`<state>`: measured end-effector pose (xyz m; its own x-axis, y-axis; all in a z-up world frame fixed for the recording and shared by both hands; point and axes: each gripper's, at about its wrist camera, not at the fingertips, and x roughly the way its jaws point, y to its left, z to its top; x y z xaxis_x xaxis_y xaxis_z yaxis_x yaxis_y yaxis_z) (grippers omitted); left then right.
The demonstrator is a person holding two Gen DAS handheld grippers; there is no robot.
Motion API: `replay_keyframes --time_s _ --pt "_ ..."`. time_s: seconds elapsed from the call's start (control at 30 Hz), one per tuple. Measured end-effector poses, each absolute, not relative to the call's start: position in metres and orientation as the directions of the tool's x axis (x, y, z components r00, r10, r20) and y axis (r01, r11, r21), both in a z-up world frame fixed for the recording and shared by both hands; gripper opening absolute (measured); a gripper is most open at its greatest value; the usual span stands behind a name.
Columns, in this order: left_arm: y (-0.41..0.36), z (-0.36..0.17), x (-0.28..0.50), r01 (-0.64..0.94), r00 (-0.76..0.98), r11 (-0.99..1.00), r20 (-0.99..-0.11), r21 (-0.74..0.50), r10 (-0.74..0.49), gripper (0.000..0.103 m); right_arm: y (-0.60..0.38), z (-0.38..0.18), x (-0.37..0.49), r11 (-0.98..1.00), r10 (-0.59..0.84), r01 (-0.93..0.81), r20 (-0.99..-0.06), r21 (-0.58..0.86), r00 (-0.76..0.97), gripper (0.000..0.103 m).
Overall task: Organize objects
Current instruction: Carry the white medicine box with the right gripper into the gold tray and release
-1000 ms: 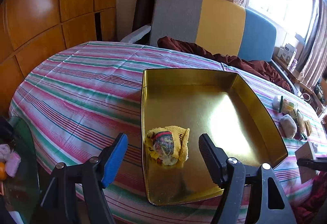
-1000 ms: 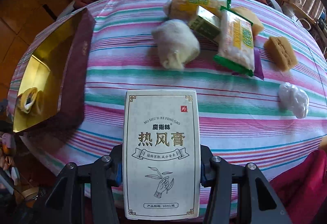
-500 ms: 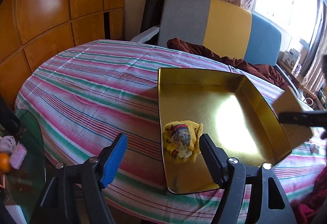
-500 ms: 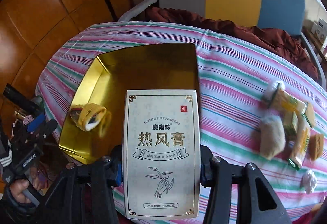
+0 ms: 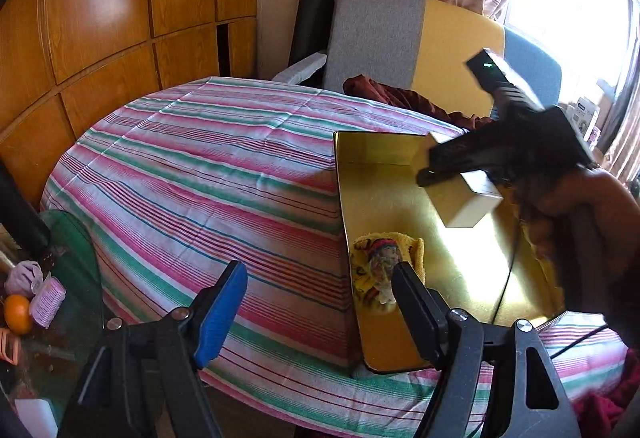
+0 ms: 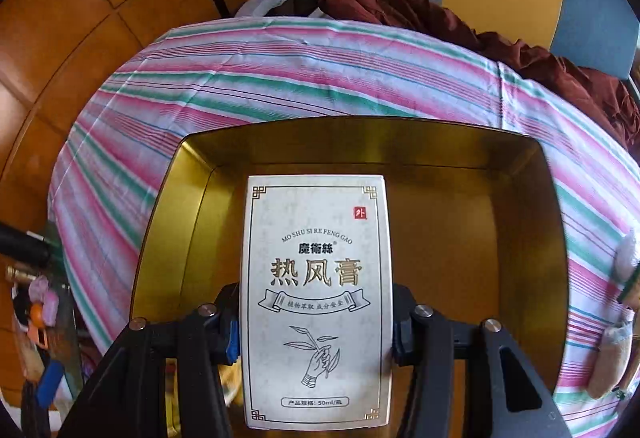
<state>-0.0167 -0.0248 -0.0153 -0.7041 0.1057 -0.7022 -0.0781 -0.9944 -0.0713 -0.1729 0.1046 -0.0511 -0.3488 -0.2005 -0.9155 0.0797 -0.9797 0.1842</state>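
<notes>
Left wrist view: the left gripper (image 5: 318,302), its jaws opening with nothing between them, hangs over the striped tablecloth (image 5: 208,174) beside the gold tray (image 5: 400,350). A yellow bundle (image 5: 384,258), perhaps a small towel, lies in the tray. Farther right, the right gripper (image 6: 316,322) pinches the white ointment box (image 6: 316,298) above the tray's floor.

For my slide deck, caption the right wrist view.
Right gripper holds a white box above the gold tray on the striped tablecloth.
</notes>
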Motion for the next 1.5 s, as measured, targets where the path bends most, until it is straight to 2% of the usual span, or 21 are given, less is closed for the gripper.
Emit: replay_keyframes --time_s 0.17,0.37,0.73,1.17,1.5 --pt "-0.027 -0.021 -0.018 -0.071 -0.694 -0.995 -0.713 -0.076 0.104 0.076 0.089 -0.066 -0.188 -0.980 -0.199 0.044 -0.926 0.195 -0.321 0.052" --pt "-0.029 -0.022 -0.019 -0.061 -0.695 -0.996 -0.713 -0.071 0.094 0.076 0.075 -0.073 -0.188 -0.951 -0.306 0.046 -0.912 0.305 -0.275 0.054" --pt "-0.022 -0.009 -0.011 -0.080 -0.722 -0.995 -0.685 -0.054 0.095 0.080 0.099 -0.036 -0.153 -0.932 -0.355 0.068 -0.863 0.356 -0.359 0.056" --pt "0.011 0.009 0.003 -0.151 -0.744 -0.988 -0.658 -0.003 0.116 0.080 0.192 0.002 -0.072 -0.947 -0.294 0.037 -0.819 0.318 -0.493 0.058" --pt "0.049 0.023 0.014 -0.234 -0.759 -0.970 -0.634 0.059 0.145 0.081 0.290 0.012 -0.015 -0.957 -0.149 -0.122 -0.805 0.265 -0.575 0.060"
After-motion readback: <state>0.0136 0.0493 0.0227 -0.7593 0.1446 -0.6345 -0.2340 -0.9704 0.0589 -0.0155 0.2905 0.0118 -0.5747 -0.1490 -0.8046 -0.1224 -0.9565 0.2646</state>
